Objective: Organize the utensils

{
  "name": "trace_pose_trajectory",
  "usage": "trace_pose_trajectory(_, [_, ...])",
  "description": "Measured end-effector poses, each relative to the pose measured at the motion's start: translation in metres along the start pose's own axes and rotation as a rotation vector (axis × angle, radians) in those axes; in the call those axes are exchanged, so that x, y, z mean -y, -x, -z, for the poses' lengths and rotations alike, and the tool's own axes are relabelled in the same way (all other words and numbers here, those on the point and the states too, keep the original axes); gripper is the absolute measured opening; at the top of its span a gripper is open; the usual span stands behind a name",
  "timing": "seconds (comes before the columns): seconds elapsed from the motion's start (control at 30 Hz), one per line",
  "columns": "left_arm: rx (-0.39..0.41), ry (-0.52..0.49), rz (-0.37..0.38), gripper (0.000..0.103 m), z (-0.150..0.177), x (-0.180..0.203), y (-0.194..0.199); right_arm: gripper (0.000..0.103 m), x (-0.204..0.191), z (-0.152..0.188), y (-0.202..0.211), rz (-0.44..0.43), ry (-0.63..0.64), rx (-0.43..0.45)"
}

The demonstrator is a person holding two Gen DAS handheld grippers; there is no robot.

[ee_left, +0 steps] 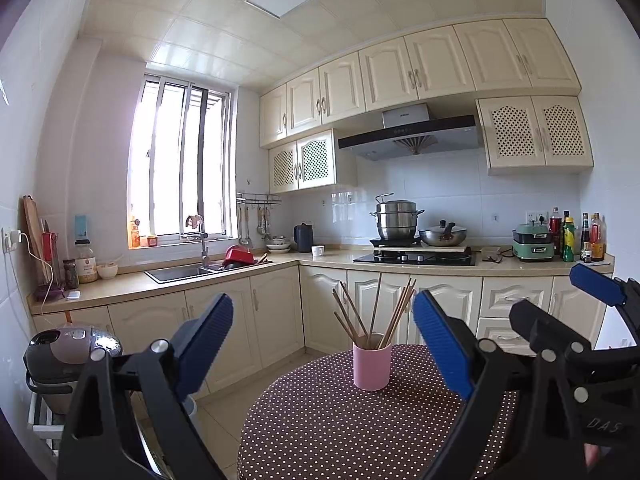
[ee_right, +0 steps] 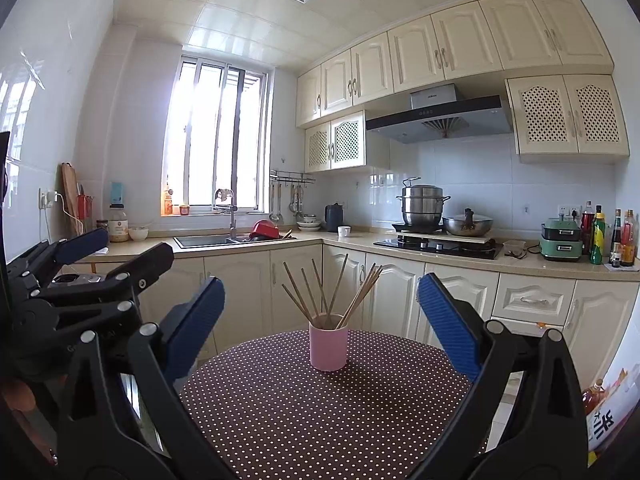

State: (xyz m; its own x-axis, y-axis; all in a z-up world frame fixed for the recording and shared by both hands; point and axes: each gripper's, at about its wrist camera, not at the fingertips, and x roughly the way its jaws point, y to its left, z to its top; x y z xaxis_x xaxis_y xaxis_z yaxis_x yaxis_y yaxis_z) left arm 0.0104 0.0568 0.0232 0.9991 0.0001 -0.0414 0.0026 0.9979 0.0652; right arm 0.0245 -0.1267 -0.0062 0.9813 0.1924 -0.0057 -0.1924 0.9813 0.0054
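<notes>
Both tools are held up over the near edge of the round desk (ee_right: 320,420) with its dotted cloth, and neither has anything in it: the left hand-held gripper (ee_left: 324,344) has its blue pads spread wide, and the right hand-held gripper (ee_right: 320,320) is released the same way. The pink cup (ee_right: 328,346) stands upright toward the far side of the desk, well apart from both, with the chopsticks (ee_right: 332,292) fanned out of its mouth at loose angles. That fan is where I'd expect trouble. The sticks are thin and lean every which way, so a pad coming in from above could catch several at once or push one sideways instead of closing on it. The cup looks light and tall for its base, so a sideways shove on the sticks might tip it and scatter them over the cloth or onto the floor. The two grippers also sit close beside each other, so if both reach for the cup together they could knock into one another.
</notes>
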Motion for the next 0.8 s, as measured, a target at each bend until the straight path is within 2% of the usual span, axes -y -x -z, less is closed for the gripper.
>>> trace_pose_trajectory(0.8, [-0.002, -0.001, -0.001, 0.090, 0.0018, -0.0033, -0.0035, 0.095, -0.0025, 0.0025, -0.0017, -0.002, -0.001, -0.005])
